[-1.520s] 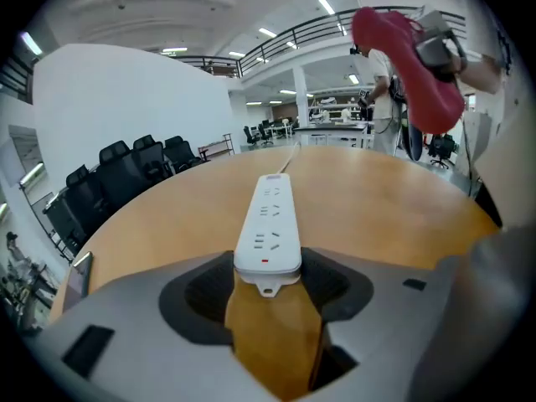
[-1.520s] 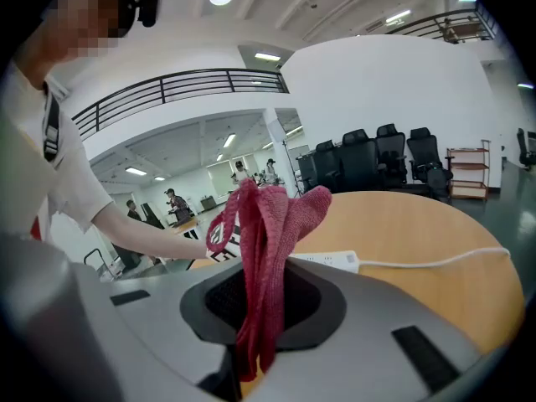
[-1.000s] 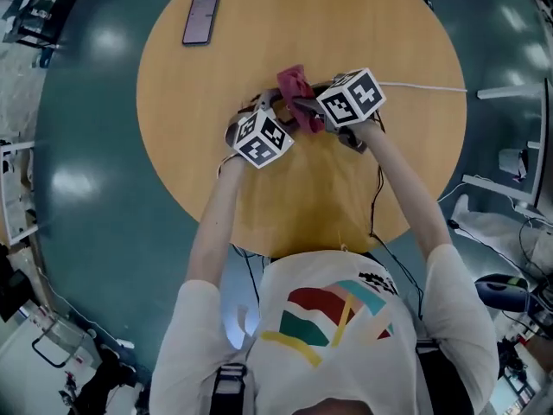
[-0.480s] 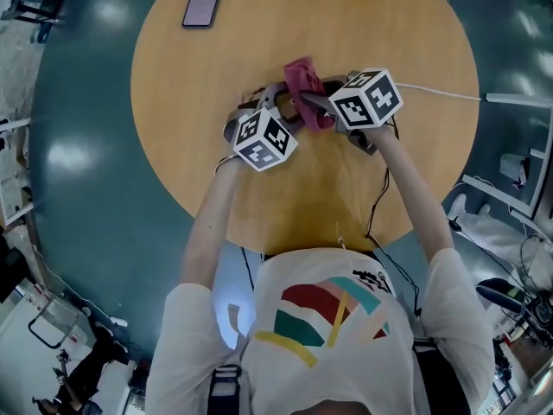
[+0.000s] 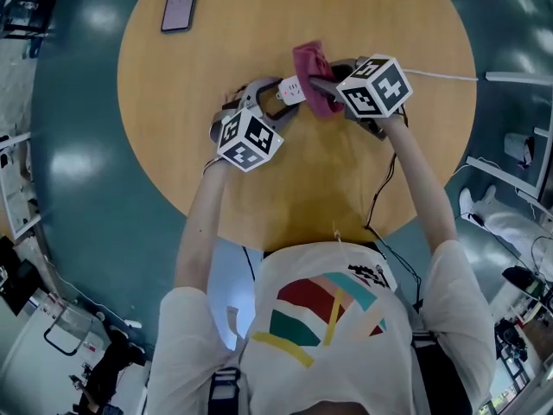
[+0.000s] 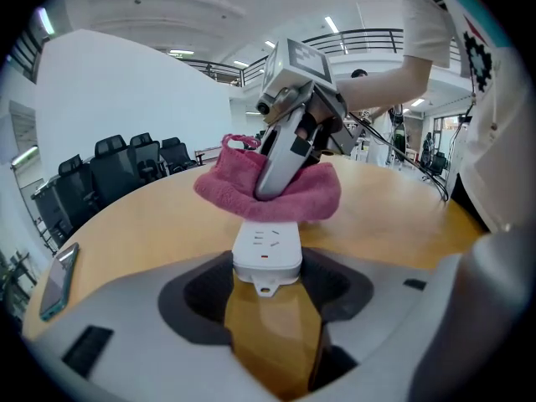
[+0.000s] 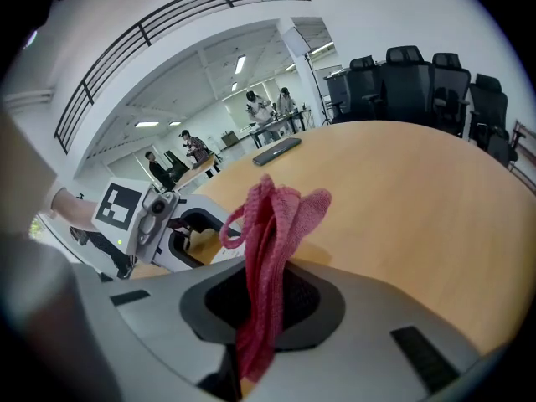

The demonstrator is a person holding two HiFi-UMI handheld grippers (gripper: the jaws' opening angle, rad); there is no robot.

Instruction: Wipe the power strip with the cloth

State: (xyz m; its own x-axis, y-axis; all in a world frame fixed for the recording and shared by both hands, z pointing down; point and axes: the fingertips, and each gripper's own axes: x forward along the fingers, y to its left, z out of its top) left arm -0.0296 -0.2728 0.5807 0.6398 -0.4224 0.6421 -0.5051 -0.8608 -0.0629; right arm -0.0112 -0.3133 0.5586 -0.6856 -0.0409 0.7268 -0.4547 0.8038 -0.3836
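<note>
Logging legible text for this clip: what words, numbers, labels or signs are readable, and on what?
No readable text anywhere.
power strip: sockets and a red mark, no legible print.
phone: screen too small to read.
marker cubes: black-and-white patterns, no characters.
shirt: coloured graphic, no words.

White power strip (image 6: pixel 266 251) snug between jaws, pink cloth (image 6: pixel 311 198) over far end.

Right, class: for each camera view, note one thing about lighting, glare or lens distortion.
Head view: bright glare patches on the teal floor. Left gripper view: dark vignetted corners, power strip sharp. Right gripper view: fisheye bows the railing; cloth crisp.
</note>
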